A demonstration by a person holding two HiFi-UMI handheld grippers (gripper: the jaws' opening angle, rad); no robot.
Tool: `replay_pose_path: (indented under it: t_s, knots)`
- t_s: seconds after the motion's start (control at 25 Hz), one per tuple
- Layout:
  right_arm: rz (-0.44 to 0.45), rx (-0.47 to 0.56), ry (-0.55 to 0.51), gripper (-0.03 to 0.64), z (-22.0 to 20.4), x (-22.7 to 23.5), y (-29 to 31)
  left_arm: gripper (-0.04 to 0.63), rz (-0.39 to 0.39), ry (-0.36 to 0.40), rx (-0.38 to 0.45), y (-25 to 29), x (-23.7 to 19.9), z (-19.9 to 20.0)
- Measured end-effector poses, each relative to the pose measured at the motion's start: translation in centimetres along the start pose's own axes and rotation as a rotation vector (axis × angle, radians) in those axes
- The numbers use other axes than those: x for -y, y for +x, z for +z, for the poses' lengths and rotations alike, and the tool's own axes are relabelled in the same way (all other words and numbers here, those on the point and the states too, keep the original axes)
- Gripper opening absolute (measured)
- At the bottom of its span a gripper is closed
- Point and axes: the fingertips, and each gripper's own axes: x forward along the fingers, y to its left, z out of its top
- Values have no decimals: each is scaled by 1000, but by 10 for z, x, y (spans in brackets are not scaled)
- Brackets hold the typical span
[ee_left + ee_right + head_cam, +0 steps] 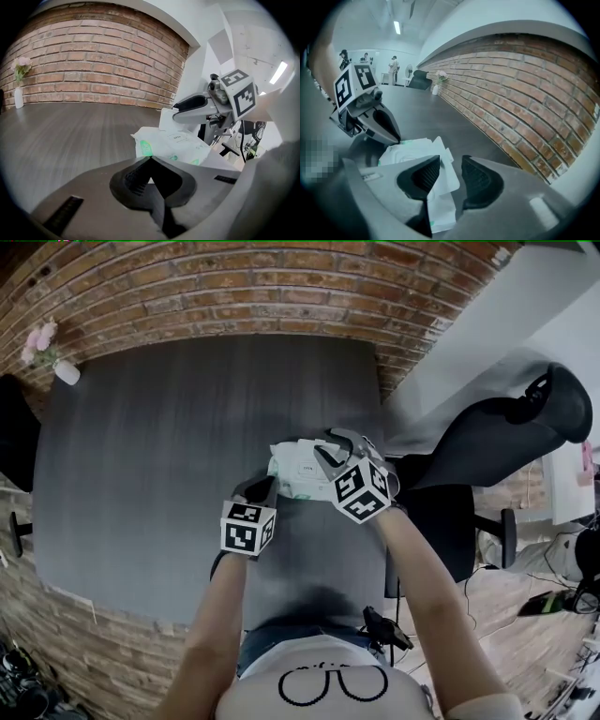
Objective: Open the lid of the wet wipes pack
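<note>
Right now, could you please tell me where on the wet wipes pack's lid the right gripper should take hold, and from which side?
Probably the free top edge of the lid, which stands raised as a thin flap between the right gripper's open fingers. Come from the end opposite the left gripper, which pinches the wet wipes pack, one finger on each face.

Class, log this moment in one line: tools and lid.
left tool: shut on pack edge | right tool: open, lid between | lid: lifted

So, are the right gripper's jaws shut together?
No, the right gripper stands open, with the white lid of the wet wipes pack between its pads.
</note>
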Motion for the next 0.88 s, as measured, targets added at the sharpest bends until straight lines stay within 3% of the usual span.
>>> replay_pose_path:
  t_s: [0.44, 0.72, 0.88]
  knots:
    - [-5, -57, -18, 156, -15, 0, 27, -2, -1, -10, 4, -1, -4, 0]
    - [-30, -94, 60, 156, -26, 7, 27, -2, 26, 37, -14, -4, -3, 0]
    - [-64, -65, 81, 160, -20, 13, 7, -2, 31, 45, 27, -16, -2, 6]
